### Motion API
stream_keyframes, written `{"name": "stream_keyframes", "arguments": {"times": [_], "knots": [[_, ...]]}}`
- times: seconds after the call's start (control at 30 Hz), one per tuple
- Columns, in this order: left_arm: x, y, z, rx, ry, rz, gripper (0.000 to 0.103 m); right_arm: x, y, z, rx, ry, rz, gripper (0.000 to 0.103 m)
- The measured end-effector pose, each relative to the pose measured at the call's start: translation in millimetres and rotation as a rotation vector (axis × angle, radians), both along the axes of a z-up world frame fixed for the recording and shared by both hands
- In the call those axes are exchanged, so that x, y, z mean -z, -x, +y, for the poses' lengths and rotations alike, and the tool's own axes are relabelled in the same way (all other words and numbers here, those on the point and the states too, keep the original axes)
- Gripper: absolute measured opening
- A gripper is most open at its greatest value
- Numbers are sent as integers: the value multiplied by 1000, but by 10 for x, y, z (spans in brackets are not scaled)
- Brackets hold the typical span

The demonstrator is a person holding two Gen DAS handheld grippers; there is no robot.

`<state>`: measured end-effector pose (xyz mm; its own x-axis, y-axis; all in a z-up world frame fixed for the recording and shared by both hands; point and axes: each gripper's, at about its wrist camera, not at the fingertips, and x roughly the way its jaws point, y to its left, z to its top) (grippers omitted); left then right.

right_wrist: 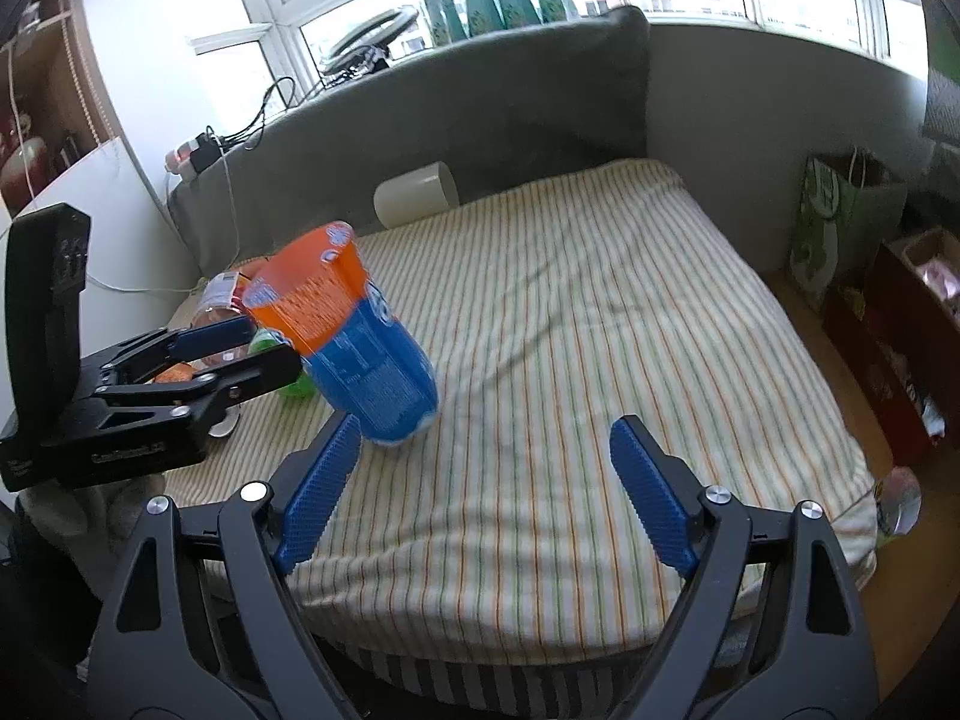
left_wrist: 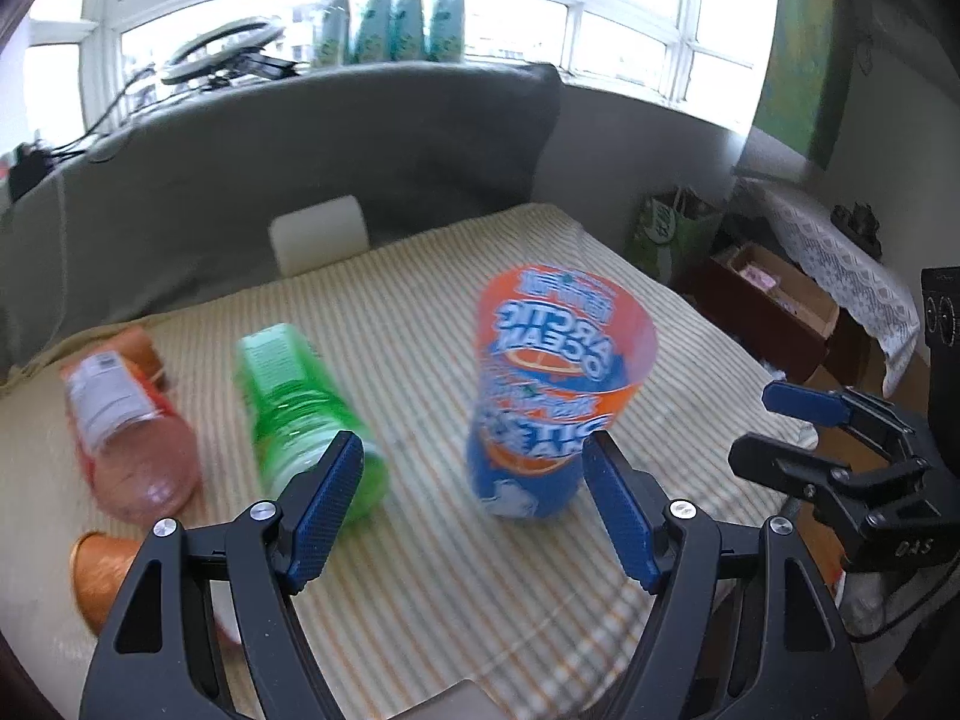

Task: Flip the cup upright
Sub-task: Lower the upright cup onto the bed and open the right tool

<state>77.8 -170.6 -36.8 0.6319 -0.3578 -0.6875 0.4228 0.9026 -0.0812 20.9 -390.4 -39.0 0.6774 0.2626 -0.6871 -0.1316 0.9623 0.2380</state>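
Cup (left_wrist: 549, 396) stands mouth-up w/ a slight tilt on the striped bed (left_wrist: 420, 570), blurred. Left claw (left_wrist: 474, 504) spread wide, empty, cup just ahead btwn its fingers. Right claw (right_wrist: 486, 492) also wide, empty, cup ahead-left. Green bottle (left_wrist: 303, 402) & pink bottle (left_wrist: 129, 432) lie left of cup.

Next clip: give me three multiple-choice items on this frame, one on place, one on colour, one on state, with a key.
1. Where does the cup stand?
A. striped cloth
B. windowsill
C. floor

2. What colour is the bottle lying nearest the cup?
A. green
B. black
C. white

3. How is the left tool?
A. shut on the cup
B. open, holding nothing
C. shut on a bottle

Key:
1 A, its base rests on the cloth.
2 A, the body is green.
3 B, the jaws stand wide apart, the cup beyond them.
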Motion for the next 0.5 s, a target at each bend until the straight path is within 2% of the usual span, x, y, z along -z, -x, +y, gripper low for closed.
{"name": "stream_keyframes", "arguments": {"times": [0.17,0.27,0.5], "knots": [[-122,128,192,-58,16,-61,76,-94,2,116,-8,41,-63,89],[-206,221,328,-106,24,-106,76,-162,3,197,-11,64,-110,98],[-372,383,660,-248,43,-222,78,-316,4,390,-19,105,-218,98]]}}
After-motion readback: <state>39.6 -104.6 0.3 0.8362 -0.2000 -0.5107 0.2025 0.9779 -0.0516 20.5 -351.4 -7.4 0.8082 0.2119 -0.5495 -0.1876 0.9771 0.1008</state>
